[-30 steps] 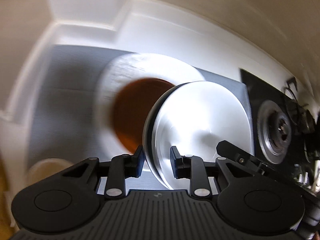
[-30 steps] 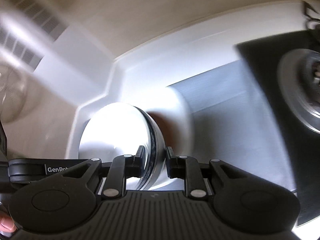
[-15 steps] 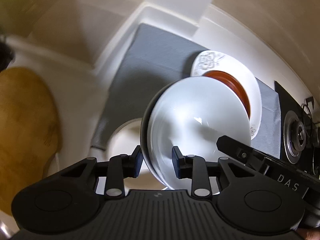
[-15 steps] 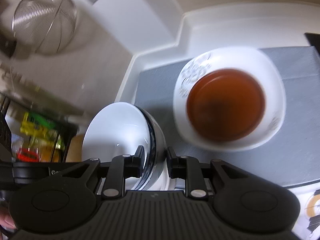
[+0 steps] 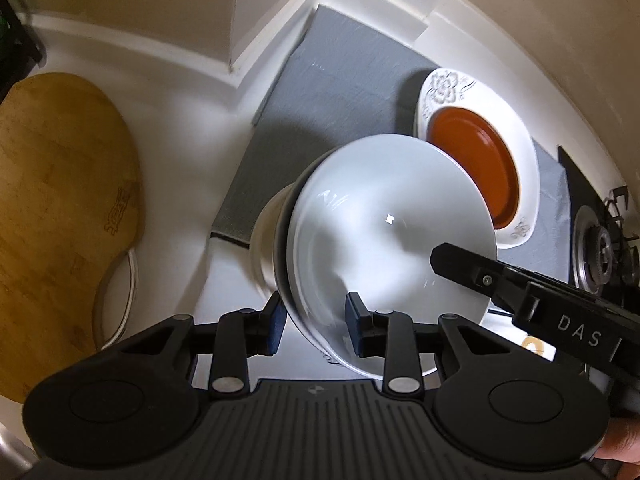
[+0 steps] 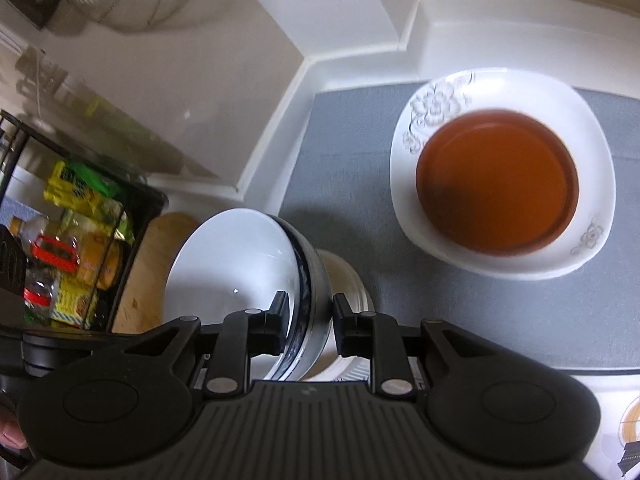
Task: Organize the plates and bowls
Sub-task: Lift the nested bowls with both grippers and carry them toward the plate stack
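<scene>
The white glazed bowl with the dark outer wall (image 5: pixel 384 232) has come down and away from the brown dish since a moment ago, and now hangs over a cream ribbed bowl (image 6: pixel 352 280) at the mat's near edge. Closest in, the left gripper (image 5: pixel 316 320) has its fingers partly spread, pinching the bowl's rim, one inside, one outside. The right gripper (image 6: pixel 306 322) grips the opposite rim the same way. Beyond lies the grey cloth mat (image 6: pixel 352 152), and on it a white floral-patterned plate (image 6: pixel 584 128) carrying a round brown dish (image 6: pixel 496 184). A wooden cutting board (image 5: pixel 60 200) sits off to the left.
</scene>
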Tool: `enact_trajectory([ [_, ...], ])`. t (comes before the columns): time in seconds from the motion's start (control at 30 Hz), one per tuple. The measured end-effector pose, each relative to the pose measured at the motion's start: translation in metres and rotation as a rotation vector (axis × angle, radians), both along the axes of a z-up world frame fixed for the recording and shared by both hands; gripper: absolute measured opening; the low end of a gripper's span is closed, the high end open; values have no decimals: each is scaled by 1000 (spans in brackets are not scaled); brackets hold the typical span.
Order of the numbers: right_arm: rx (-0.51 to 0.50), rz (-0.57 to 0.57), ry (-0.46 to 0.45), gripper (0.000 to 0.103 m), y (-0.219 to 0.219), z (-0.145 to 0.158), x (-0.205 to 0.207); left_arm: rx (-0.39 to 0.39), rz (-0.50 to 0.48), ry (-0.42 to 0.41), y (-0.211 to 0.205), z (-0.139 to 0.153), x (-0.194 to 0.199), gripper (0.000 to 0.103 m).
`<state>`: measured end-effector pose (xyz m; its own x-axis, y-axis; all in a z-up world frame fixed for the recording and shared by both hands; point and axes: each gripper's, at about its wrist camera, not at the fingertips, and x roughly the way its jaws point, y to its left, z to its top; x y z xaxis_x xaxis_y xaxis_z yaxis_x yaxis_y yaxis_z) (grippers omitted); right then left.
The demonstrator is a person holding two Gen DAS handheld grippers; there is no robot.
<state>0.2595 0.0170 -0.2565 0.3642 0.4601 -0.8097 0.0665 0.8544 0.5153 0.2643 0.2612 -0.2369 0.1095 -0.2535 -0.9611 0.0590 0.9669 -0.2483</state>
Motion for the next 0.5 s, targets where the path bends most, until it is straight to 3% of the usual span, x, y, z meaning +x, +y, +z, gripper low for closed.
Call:
enact_trajectory([
  [0.5, -76, 55, 43, 25, 18, -22, 0, -20, -30, 28, 6, -25, 1, 34],
])
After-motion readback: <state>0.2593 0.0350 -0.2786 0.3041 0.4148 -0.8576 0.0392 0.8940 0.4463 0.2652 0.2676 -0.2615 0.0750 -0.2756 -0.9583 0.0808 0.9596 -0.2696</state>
